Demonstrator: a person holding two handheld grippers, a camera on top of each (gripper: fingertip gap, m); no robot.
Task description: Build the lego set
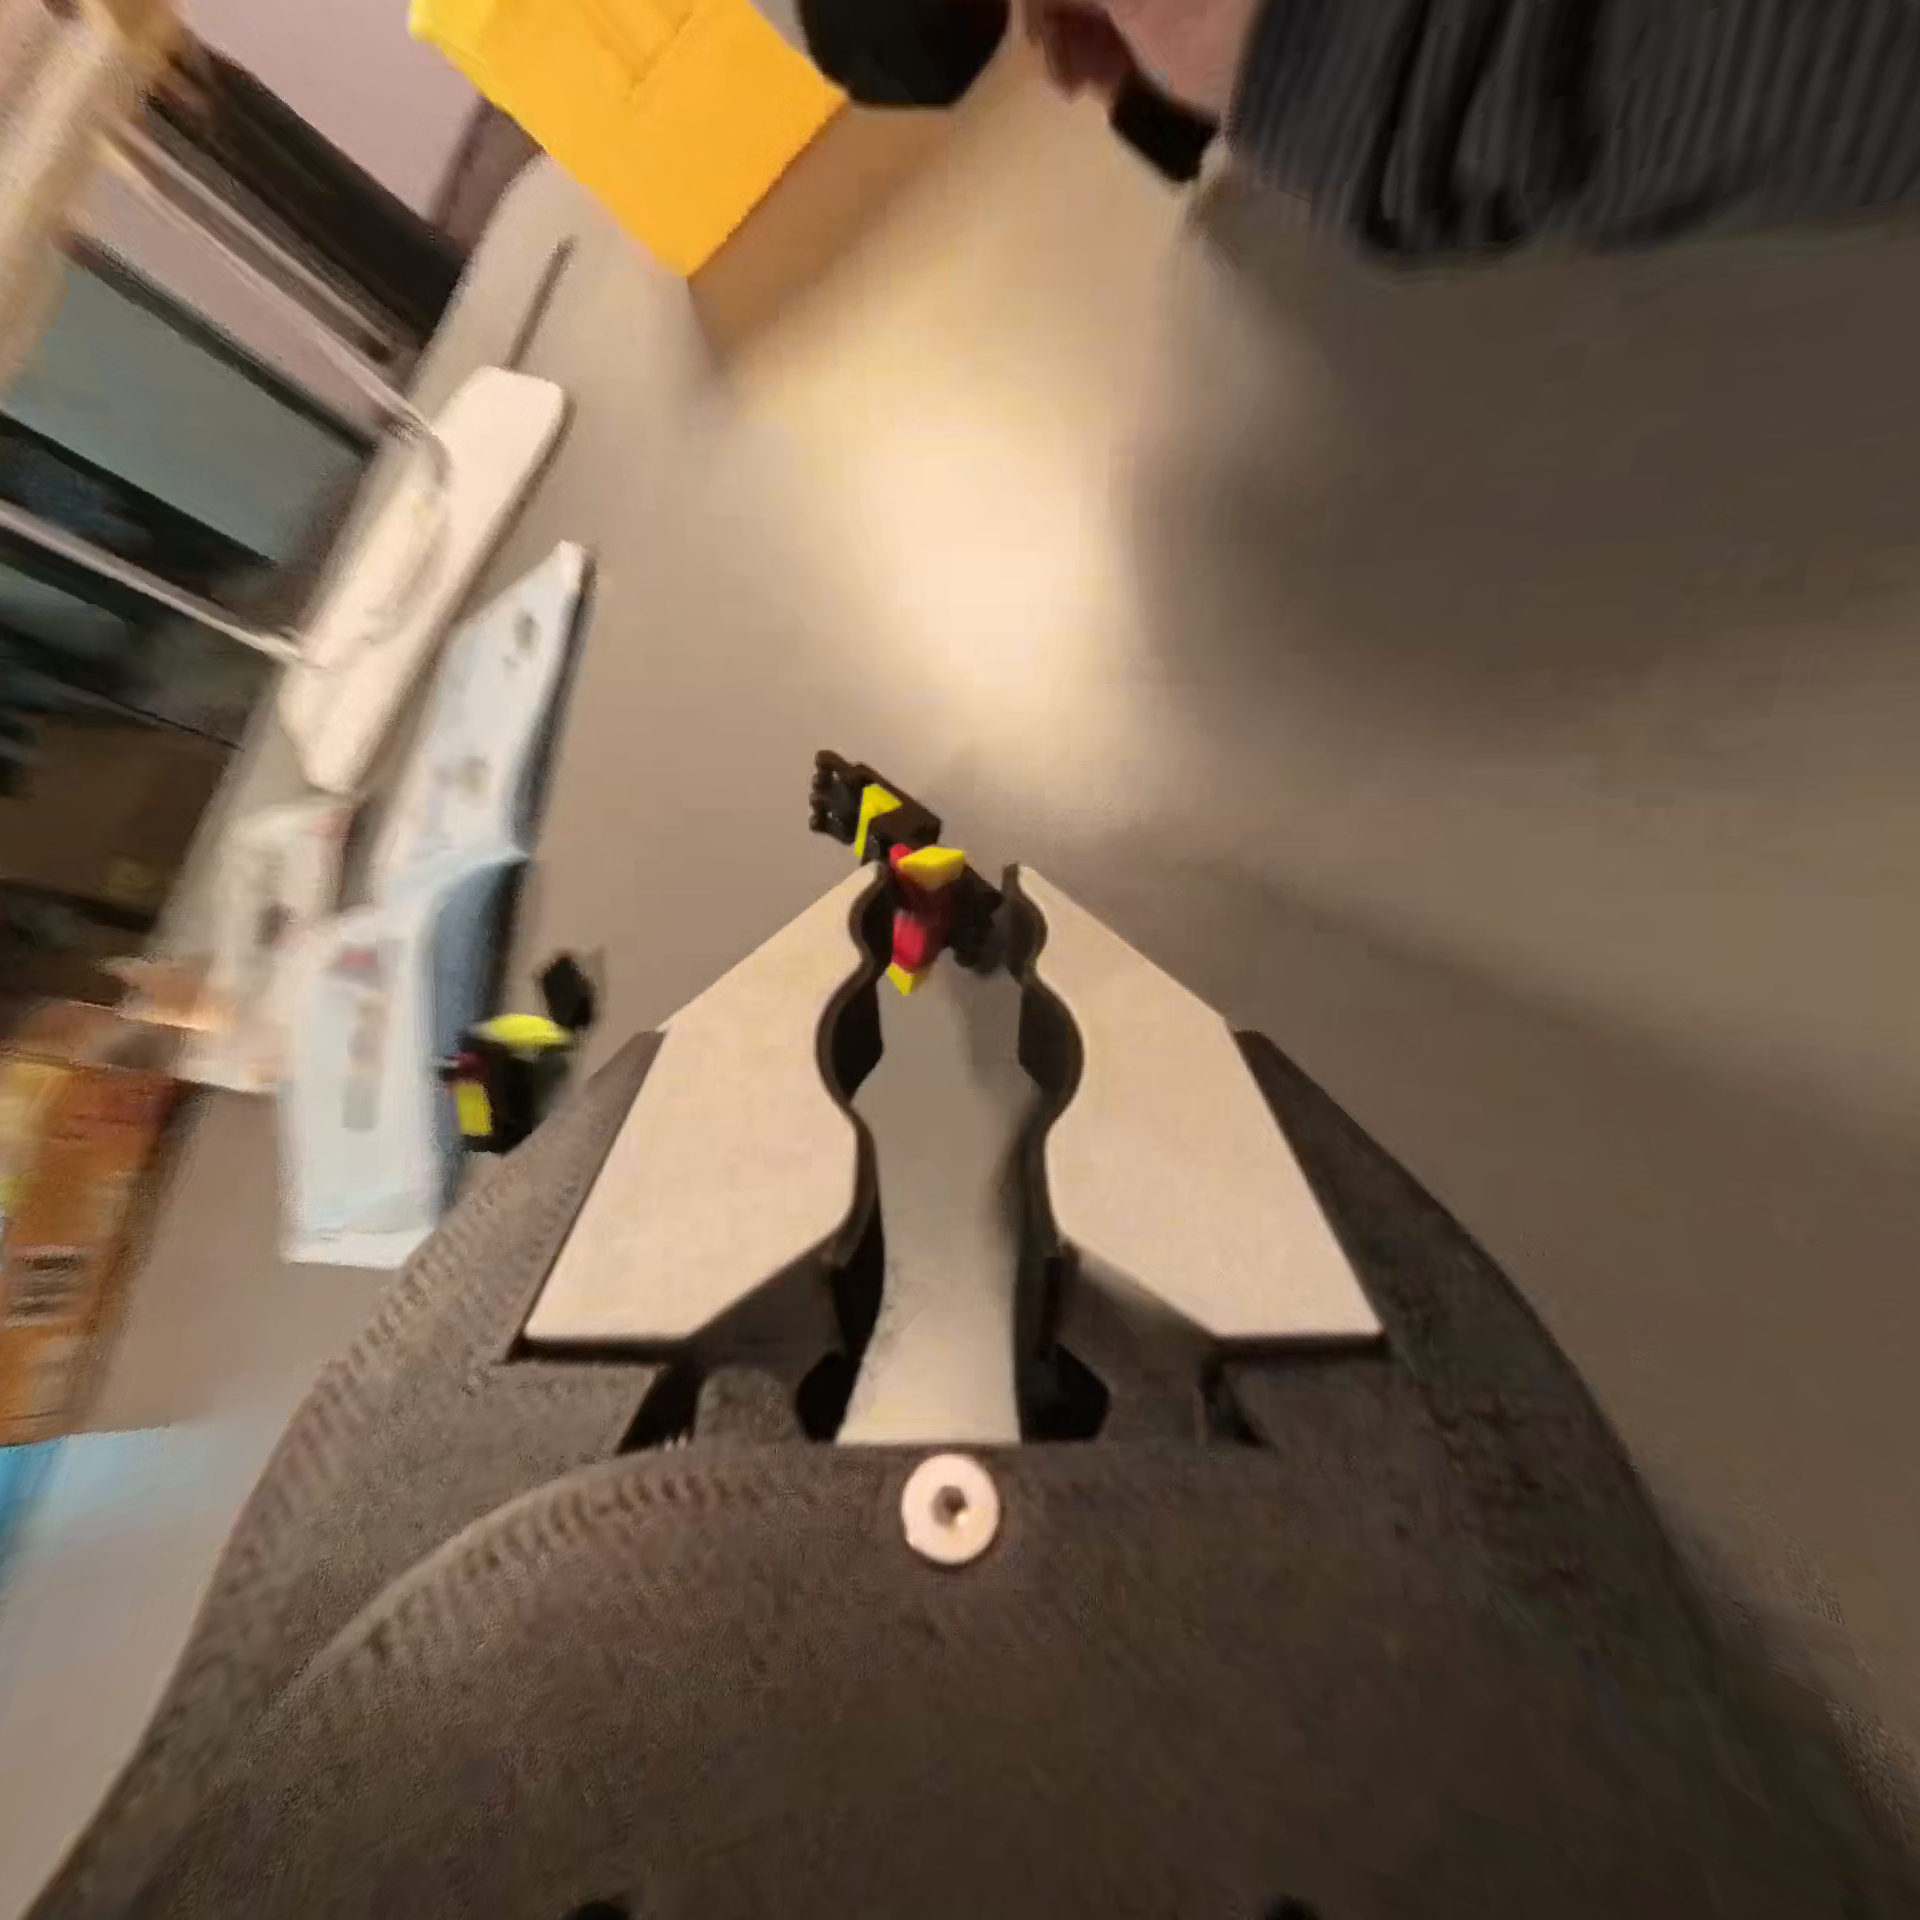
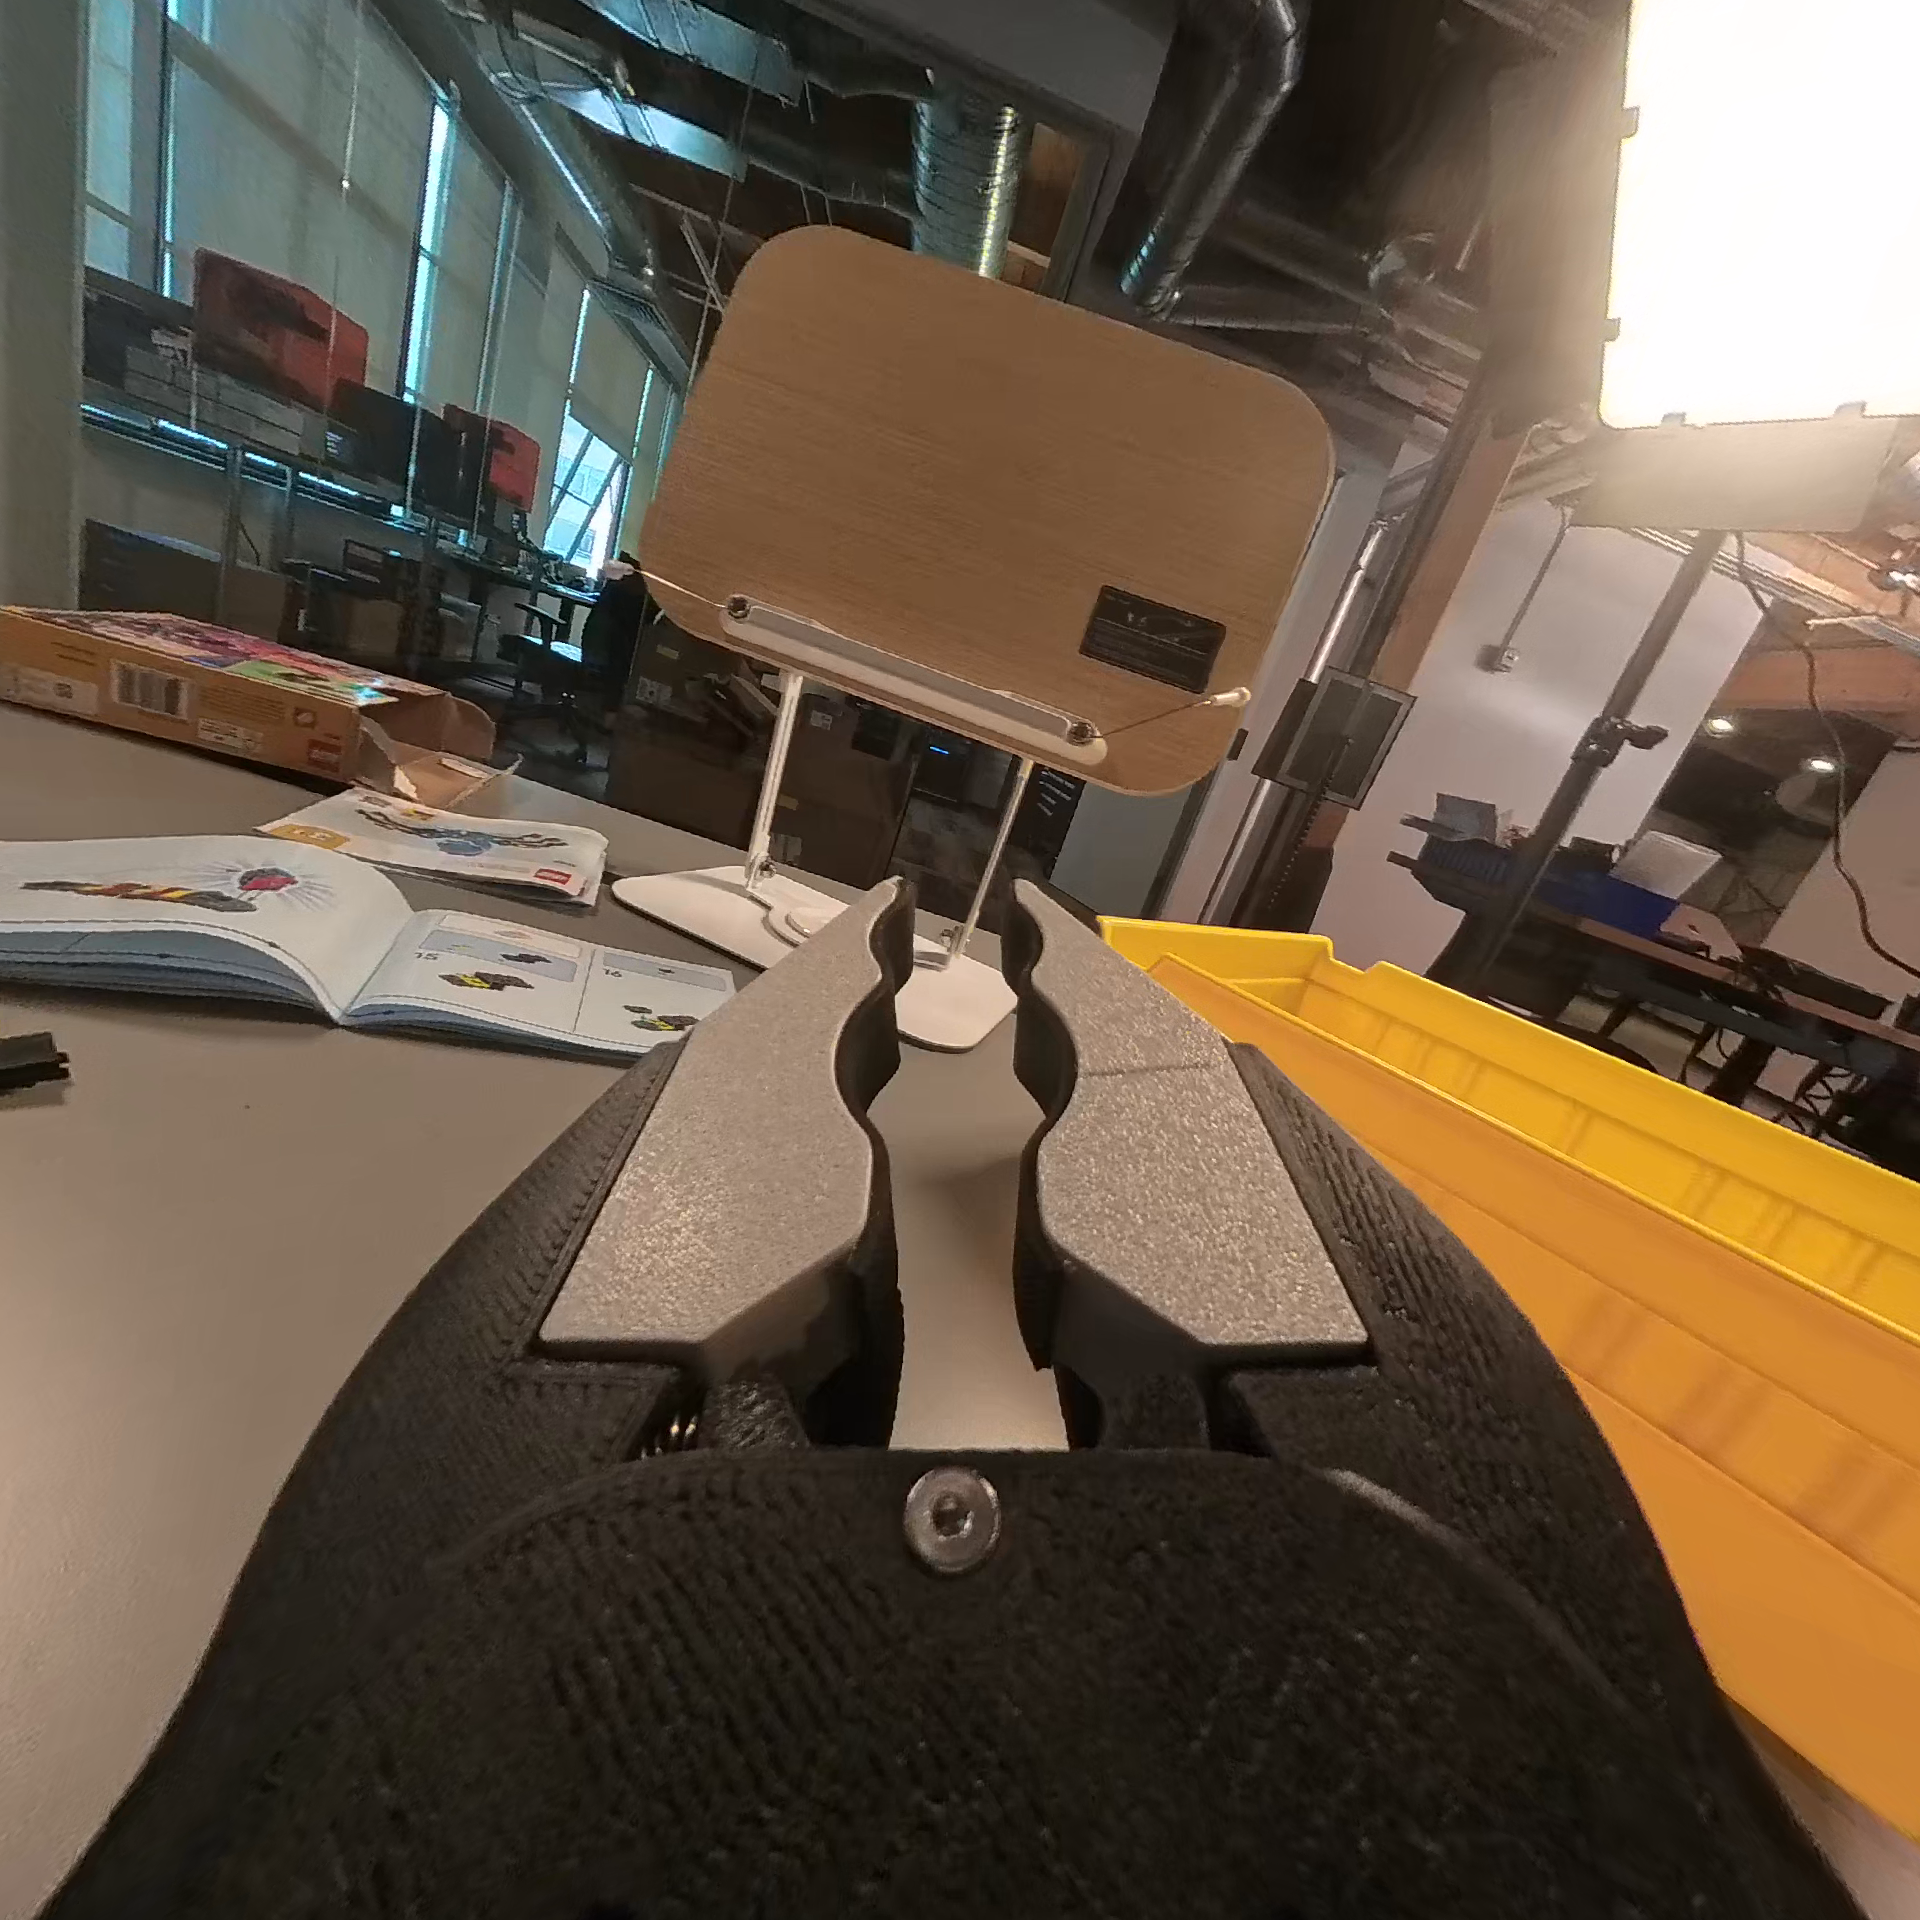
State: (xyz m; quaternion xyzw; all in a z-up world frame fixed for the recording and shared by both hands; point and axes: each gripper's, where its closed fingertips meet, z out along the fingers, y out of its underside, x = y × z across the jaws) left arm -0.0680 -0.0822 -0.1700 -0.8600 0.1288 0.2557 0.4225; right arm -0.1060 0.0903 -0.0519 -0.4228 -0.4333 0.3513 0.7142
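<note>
My left gripper is shut on a small lego assembly of black, yellow and red pieces, held at the fingertips above the grey table; this view is tilted and blurred. A second black-and-yellow lego assembly sits on the table to the left. My right gripper lies low over the table with its jaws a little apart and nothing between them. A black lego piece lies at the left edge of the right wrist view.
An open instruction booklet and a second booklet lie at the left, with an opened box behind. A wooden book stand stands ahead. A yellow bin lies right of my right gripper. A person's sleeve is at the top. One gripper's finger ends stand about 20 centimetres off the other's.
</note>
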